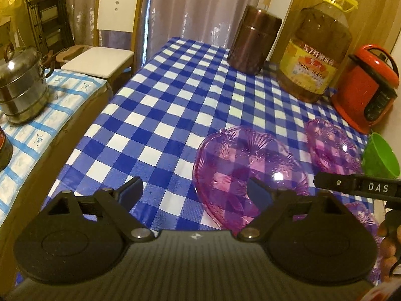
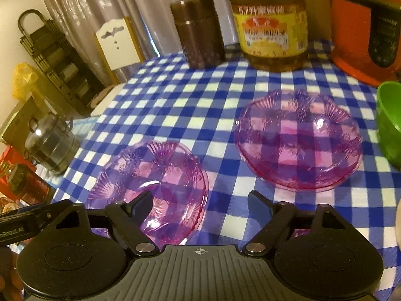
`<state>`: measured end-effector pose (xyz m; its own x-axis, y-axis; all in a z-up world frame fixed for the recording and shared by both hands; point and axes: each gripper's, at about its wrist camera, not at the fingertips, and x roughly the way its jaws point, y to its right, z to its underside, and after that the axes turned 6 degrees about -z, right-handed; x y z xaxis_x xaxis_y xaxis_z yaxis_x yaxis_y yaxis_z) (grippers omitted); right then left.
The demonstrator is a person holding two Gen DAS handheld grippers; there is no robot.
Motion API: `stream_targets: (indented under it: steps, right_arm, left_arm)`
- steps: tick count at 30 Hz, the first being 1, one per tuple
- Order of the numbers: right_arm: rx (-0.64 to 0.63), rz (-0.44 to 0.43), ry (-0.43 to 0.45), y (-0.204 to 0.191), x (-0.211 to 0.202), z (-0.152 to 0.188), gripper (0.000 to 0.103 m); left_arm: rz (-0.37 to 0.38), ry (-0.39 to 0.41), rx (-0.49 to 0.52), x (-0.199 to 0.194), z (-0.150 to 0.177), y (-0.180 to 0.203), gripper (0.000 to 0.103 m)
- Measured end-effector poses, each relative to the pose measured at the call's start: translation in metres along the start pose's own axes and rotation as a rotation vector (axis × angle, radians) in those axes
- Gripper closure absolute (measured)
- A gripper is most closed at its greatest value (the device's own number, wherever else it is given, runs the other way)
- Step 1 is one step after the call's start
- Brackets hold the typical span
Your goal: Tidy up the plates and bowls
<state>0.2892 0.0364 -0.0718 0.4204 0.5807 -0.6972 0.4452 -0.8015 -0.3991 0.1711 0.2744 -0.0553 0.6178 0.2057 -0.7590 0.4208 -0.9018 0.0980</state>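
Two clear purple cut-pattern bowls lie on the blue-checked tablecloth (image 1: 175,100). In the left wrist view the nearer purple bowl (image 1: 250,168) sits right of centre, and the second purple bowl (image 1: 330,148) is behind it to the right. My left gripper (image 1: 194,185) is open, nothing between its fingers, and its right finger overlaps the near bowl's rim. In the right wrist view my right gripper (image 2: 200,198) is open above the cloth between the left bowl (image 2: 155,175) and the right bowl (image 2: 298,140). A green bowl (image 2: 391,125) stands at the right edge.
At the table's back stand a brown canister (image 1: 253,40), a large oil bottle (image 1: 318,50) and a red rice cooker (image 1: 368,85). A steel steamer pot (image 1: 20,85) sits on a side table to the left, with a white chair (image 1: 112,37) behind. Another purple piece (image 1: 361,215) shows low right.
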Motion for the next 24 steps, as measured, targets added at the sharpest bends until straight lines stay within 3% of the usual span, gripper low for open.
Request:
stream_targets:
  steps: [8, 10, 17, 20, 24]
  right_arm:
    - [0.009, -0.015, -0.069, 0.001, 0.024, -0.002, 0.035]
    - [0.004, -0.015, -0.079, 0.002, 0.028, -0.002, 0.038]
    - [0.011, -0.021, -0.114, 0.003, 0.037, -0.001, 0.051]
    - [0.022, -0.029, -0.124, 0.004, 0.039, 0.000, 0.055]
    - [0.020, -0.029, -0.130, 0.003, 0.039, 0.000, 0.068]
  left_arm:
    - [0.021, -0.038, 0.027, 0.029, -0.002, 0.003, 0.030]
    - [0.021, -0.046, 0.041, 0.033, -0.001, 0.006, 0.039]
    - [0.020, -0.064, 0.046, 0.044, 0.002, 0.007, 0.055]
    - [0.018, -0.071, 0.038, 0.046, 0.003, 0.005, 0.070]
    - [0.024, -0.078, 0.028, 0.046, 0.004, 0.004, 0.079]
